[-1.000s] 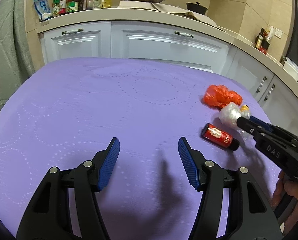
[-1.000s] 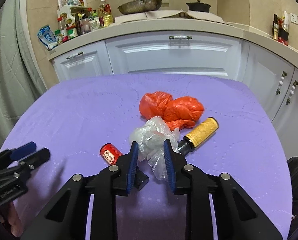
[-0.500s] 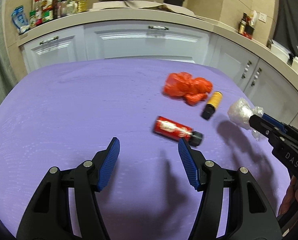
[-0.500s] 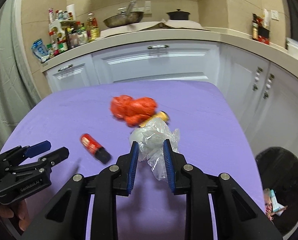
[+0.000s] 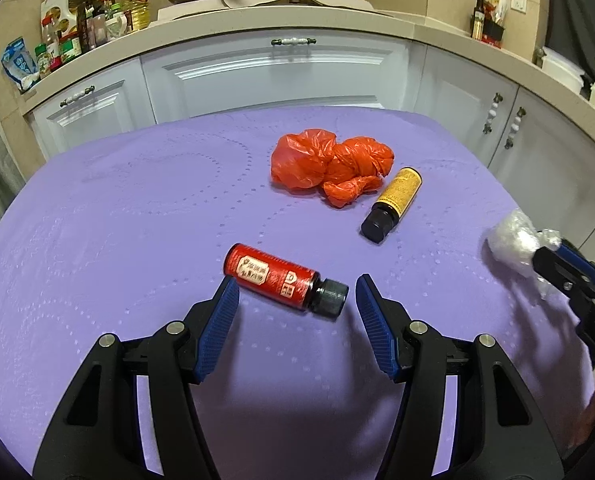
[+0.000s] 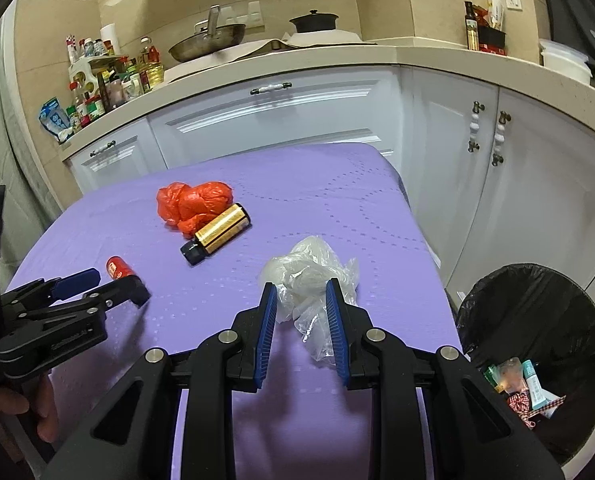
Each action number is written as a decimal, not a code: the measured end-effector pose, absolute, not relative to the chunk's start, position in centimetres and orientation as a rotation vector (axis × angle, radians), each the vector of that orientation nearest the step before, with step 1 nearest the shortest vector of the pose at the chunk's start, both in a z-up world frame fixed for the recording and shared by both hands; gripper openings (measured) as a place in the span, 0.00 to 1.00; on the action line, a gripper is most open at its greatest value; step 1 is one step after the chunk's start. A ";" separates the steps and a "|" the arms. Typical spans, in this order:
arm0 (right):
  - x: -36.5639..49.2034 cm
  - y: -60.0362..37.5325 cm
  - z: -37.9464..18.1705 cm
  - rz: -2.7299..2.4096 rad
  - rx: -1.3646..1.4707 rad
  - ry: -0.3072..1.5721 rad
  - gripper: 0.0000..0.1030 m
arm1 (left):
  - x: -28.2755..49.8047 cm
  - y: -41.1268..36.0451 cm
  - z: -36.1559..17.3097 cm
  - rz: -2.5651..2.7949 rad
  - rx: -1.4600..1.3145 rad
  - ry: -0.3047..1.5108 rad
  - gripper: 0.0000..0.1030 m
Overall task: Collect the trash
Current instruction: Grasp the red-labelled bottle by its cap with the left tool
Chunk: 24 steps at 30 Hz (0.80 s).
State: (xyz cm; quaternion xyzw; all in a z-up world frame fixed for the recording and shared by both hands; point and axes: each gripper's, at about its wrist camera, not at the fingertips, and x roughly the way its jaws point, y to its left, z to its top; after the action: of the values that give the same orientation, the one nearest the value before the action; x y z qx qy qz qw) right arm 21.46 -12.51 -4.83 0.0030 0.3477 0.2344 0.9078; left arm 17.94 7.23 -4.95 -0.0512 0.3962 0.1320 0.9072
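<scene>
Clear plastic bag (image 6: 309, 276) is pinched in the right gripper's (image 6: 302, 330) jaws; "DA" shows on its body. Left gripper's (image 5: 297, 322) jaws are spread beside the red bottle (image 5: 275, 276), label unreadable.

Right gripper (image 6: 302, 312) clamped on clear plastic wad (image 6: 311, 276), held over the purple table (image 6: 337, 208) near its right edge. Bin (image 6: 537, 300) (black liner, wrappers inside) on the floor just right of table. Left gripper (image 6: 105, 286) spread open around red bottle (image 6: 118, 267). Yellow bottle (image 6: 219, 234) lies touching orange bag (image 6: 193, 204).
</scene>
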 end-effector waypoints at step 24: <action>21.7 -12.3 -5.3 0.518 0.001 0.735 0.26 | 17.2 10.9 -6.3 0.370 -0.131 0.887 0.58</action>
State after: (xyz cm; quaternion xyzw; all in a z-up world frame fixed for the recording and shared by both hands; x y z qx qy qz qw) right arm 21.73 -12.34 -5.32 0.0006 0.3552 0.2503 0.9006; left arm 17.24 10.88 -6.34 -0.0631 0.4261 0.1778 0.8848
